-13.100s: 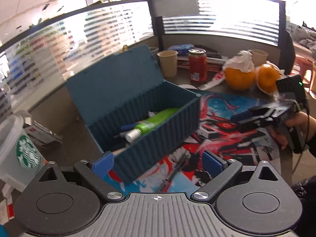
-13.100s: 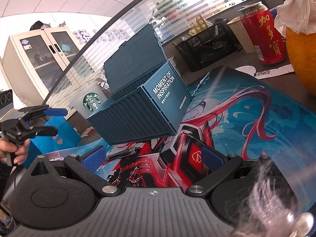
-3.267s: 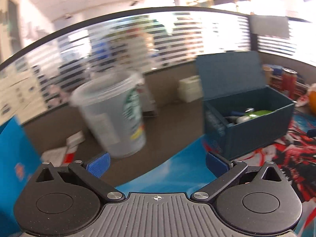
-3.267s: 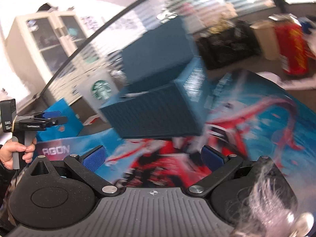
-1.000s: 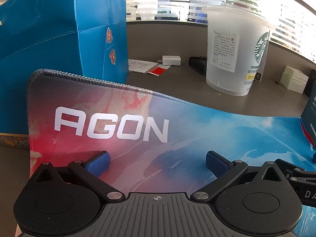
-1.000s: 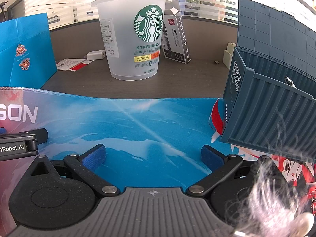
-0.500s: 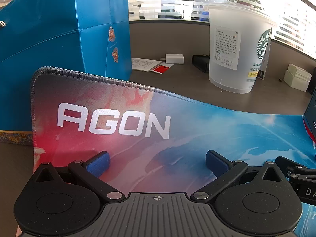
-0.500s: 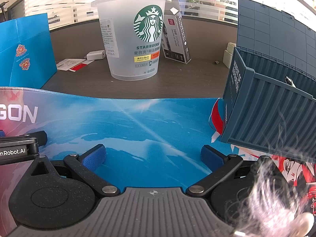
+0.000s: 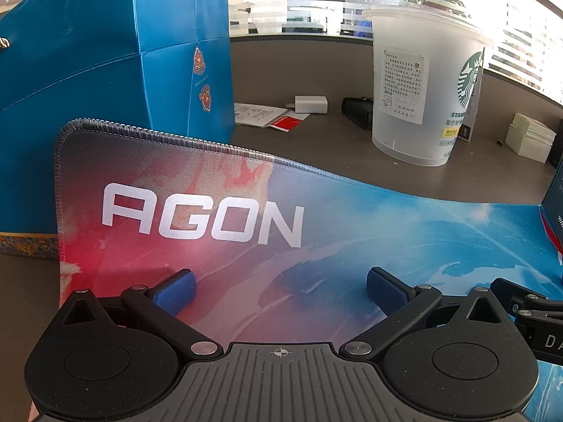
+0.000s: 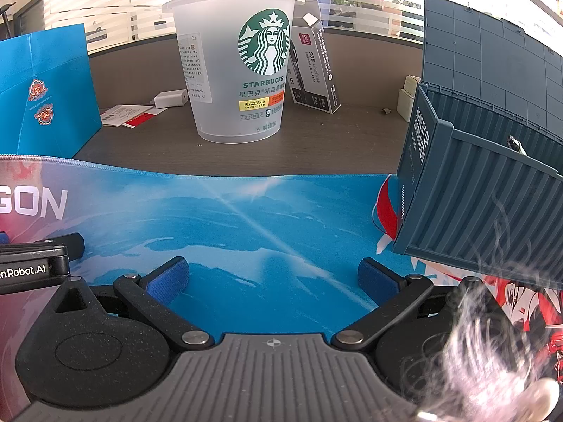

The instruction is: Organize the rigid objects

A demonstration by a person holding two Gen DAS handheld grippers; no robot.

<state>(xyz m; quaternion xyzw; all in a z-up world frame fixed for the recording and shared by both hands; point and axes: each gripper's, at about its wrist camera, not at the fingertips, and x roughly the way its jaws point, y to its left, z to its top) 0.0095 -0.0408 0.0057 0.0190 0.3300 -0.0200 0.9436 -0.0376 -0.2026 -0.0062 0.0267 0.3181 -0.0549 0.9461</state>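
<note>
I'm getting bright daylight through the slatted blinds (image 9: 352, 7) at the back, blown out to white along the top of both feeds, and it leaves a pale diagonal streak of glare across the blue desk mat (image 10: 246, 218). Both views are sharp in the middle, the frosted Starbucks cup (image 10: 242, 70) crisp down to its label print, with only soft, faint shadows on the desk. Fisheye bending curves the mat's edge and darkens the corners, and a whitish out-of-focus wisp (image 10: 492, 369) smears my right feed's lower right.
</note>
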